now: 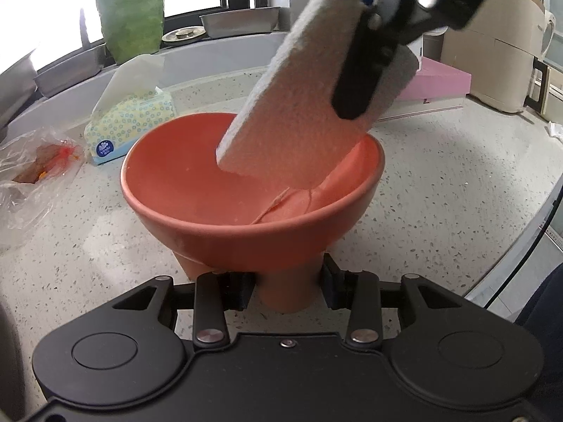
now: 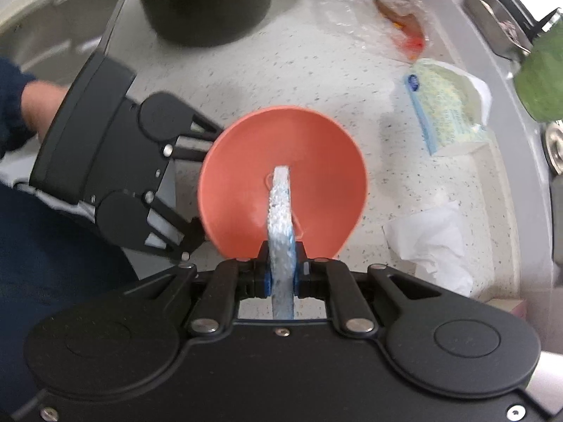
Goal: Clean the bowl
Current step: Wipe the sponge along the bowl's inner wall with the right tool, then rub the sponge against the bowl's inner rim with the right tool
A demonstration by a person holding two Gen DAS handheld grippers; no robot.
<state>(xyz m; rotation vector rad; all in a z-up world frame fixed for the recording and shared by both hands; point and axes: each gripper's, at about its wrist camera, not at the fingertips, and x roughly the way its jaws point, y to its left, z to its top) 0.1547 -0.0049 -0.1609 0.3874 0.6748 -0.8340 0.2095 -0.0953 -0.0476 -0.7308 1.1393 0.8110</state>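
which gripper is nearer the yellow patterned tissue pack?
Left. The left gripper, clamped on the orange bowl's foot, sits across the bowl from the yellow patterned tissue pack. The right gripper holds the white sponge higher, over the bowl's opposite side.

Your right gripper (image 2: 281,277) pinches the sponge (image 2: 280,218) edge-on, its far end down inside the orange bowl (image 2: 316,161). Your left gripper (image 2: 197,193) grips the bowl's left side; crumpled tissue (image 2: 432,239) lies right.
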